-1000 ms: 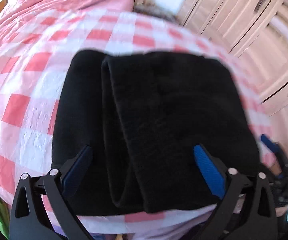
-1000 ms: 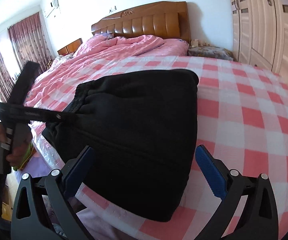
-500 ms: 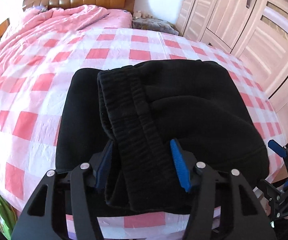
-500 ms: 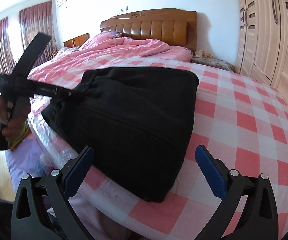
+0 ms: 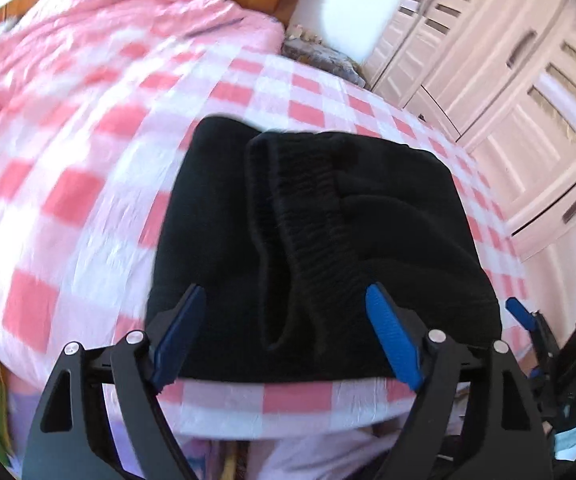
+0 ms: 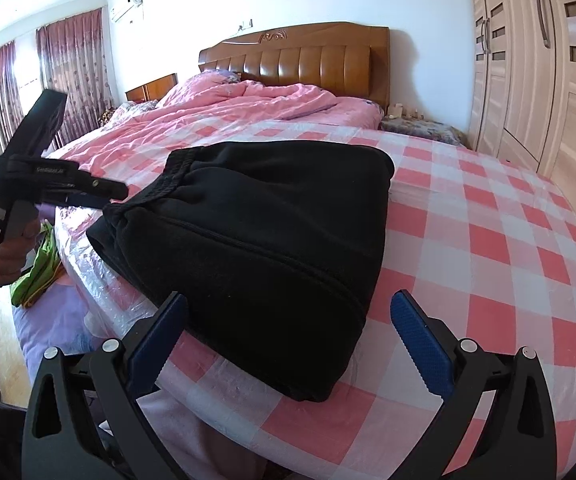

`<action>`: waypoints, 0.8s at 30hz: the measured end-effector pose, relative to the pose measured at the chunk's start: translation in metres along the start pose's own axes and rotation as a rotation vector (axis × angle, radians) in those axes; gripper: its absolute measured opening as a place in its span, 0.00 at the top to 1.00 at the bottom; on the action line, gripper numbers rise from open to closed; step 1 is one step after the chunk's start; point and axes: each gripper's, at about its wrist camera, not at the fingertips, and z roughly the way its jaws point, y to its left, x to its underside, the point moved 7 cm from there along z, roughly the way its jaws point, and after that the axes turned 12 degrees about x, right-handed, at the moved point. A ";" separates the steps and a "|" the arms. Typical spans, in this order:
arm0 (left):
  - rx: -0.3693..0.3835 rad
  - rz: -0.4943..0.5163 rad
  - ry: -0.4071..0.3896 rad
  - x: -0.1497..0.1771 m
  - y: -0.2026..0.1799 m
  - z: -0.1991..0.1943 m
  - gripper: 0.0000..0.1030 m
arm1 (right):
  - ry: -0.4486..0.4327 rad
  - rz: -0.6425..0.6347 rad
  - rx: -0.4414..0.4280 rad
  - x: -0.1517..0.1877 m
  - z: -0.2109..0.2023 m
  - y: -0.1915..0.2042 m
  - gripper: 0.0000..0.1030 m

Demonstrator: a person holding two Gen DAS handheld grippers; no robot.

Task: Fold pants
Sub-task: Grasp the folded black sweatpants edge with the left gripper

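Black pants (image 5: pixel 319 240) lie folded in a thick stack on the bed's near edge, waistband (image 5: pixel 311 216) on top. They also show in the right wrist view (image 6: pixel 256 240). My left gripper (image 5: pixel 286 332) is open and empty, jaws wide just in front of the stack's near edge. In the right wrist view it (image 6: pixel 88 196) hovers at the stack's left corner. My right gripper (image 6: pixel 288 332) is open and empty, in front of the stack's near right corner. It shows at the left wrist view's right edge (image 5: pixel 527 320).
The bed has a pink and white checked sheet (image 6: pixel 487 240), a pink duvet (image 6: pixel 248 108) and a wooden headboard (image 6: pixel 295 56). A wardrobe (image 6: pixel 547 80) stands on the right. A green cloth (image 6: pixel 36 272) lies beside the bed on the left.
My left gripper was partly shut around the waistband half a second ago; it has opened wide and pulled back slightly. The right gripper stays open and has drawn back a little.
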 end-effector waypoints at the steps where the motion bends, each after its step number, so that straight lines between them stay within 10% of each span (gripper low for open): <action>1: -0.010 -0.006 0.007 0.003 0.004 0.000 0.20 | 0.001 -0.003 -0.003 0.001 0.001 0.002 0.04; 13: 0.128 -0.050 0.082 -0.005 -0.012 0.047 0.13 | -0.013 0.002 -0.006 -0.001 -0.003 0.005 0.04; 15: 0.176 -0.078 0.093 -0.011 -0.017 0.050 0.26 | -0.010 0.002 -0.004 0.001 -0.002 0.004 0.04; 19: 0.035 0.024 0.126 -0.012 -0.031 0.055 0.40 | -0.002 0.005 -0.007 0.003 0.000 0.004 0.04; 24: 0.085 -0.039 0.127 -0.004 -0.014 0.067 0.15 | -0.001 -0.024 0.001 0.011 0.000 0.004 0.04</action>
